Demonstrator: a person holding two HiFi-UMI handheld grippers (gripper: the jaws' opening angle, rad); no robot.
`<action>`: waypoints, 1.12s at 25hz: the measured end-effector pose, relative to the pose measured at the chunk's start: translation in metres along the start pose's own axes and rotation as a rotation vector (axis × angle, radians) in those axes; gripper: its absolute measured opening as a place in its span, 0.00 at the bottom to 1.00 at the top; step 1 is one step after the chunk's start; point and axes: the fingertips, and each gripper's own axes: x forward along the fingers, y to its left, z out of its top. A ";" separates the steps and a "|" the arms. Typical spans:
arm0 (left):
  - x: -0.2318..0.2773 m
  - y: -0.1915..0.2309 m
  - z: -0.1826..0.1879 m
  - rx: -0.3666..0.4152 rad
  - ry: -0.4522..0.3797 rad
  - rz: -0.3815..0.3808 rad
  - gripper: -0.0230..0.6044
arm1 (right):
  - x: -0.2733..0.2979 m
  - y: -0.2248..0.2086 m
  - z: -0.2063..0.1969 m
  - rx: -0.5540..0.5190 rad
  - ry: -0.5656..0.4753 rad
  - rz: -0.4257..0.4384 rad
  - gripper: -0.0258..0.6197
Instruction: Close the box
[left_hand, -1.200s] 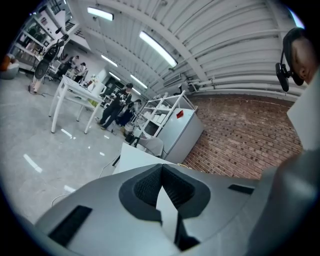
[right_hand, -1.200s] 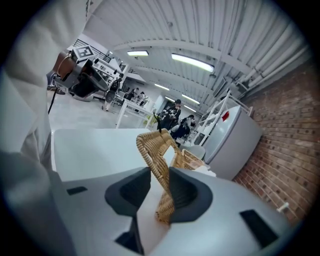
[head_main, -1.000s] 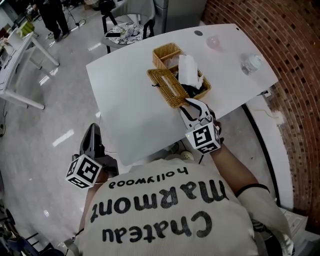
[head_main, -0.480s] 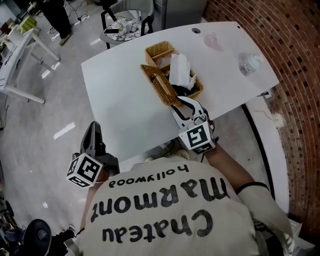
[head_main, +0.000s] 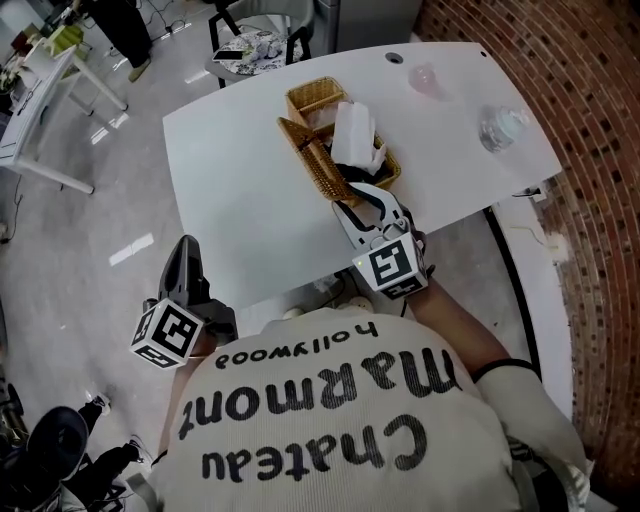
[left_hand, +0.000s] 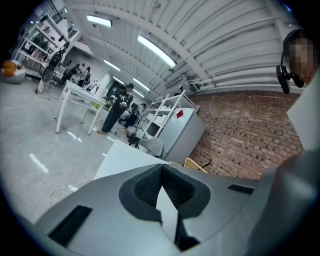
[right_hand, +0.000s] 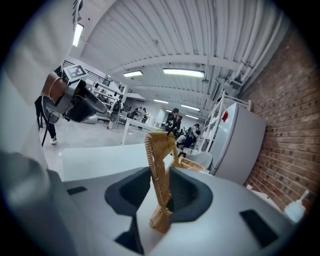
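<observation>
Currently: wicker box (head_main: 318, 100) on white bench (head_main: 230, 180), 12 o'clock of right tool (head_main: 352, 200), which clamps its upturned lid (head_main: 312, 165). Left tool (head_main: 186, 255) at 7 o'clock: jaws together, empty. Shirt (head_main: 320, 420) reads "Chateau Marmont hollywood".

A white table (head_main: 240, 160) stands on a glossy grey floor (head_main: 90, 220), its right end near a red brick wall (head_main: 600, 110); near that end a clear bottle (head_main: 500, 127) stands on the tabletop; a small pink translucent object (head_main: 425, 77) lies closer to the far edge, and a dark round grommet (head_main: 393, 58) sits just beside that edge; past it stands a chair (head_main: 245, 45) with a patterned seat; a second white table (head_main: 45, 100) stands at the left; the left gripper view shows a grey cabinet (left_hand: 182, 131), white shelving (left_hand: 161, 112), standing people (left_hand: 114, 107) and long ceiling lights (left_hand: 157, 49).
</observation>
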 end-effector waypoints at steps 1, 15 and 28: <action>-0.001 -0.002 -0.001 0.000 -0.002 0.003 0.04 | -0.001 -0.002 -0.001 0.001 -0.006 0.001 0.23; -0.007 -0.018 -0.005 0.004 -0.024 0.023 0.04 | -0.011 -0.021 0.000 0.039 -0.015 0.009 0.23; -0.013 -0.021 -0.004 0.006 -0.031 0.038 0.04 | -0.021 -0.038 -0.008 0.080 -0.025 -0.013 0.20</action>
